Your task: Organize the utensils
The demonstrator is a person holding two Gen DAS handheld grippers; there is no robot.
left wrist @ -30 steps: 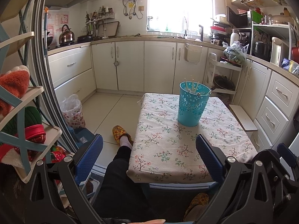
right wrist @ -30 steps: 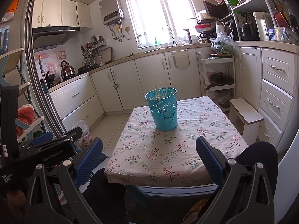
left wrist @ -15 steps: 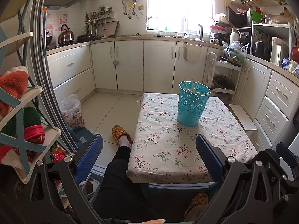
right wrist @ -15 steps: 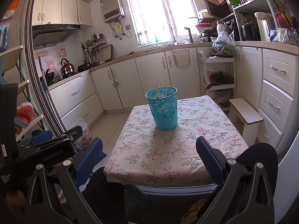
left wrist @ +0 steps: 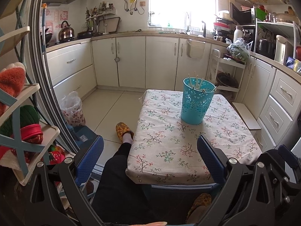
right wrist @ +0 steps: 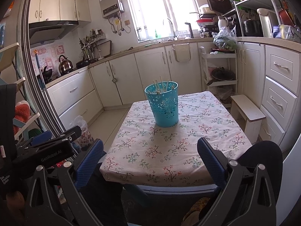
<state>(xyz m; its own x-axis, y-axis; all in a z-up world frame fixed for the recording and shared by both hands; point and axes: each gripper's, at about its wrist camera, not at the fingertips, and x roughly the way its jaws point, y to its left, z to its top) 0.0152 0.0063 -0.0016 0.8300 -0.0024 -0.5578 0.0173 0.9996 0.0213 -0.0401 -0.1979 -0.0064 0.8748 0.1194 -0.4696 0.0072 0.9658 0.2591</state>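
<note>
Both grippers, left (left wrist: 150,156) and right (right wrist: 150,156), gape wide and empty, well short of the basket (right wrist: 162,105) of chopsticks (right wrist: 161,83) on the worktop (right wrist: 169,146).

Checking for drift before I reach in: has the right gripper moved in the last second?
Yes, slightly. In the right wrist view the blue basket sits higher against the cabinet doors than before, so the right gripper has tilted or dropped a little.

Home kitchen (kettle (left wrist: 64,30), cabinets (left wrist: 161,61), sink tap (right wrist: 170,27))
</note>
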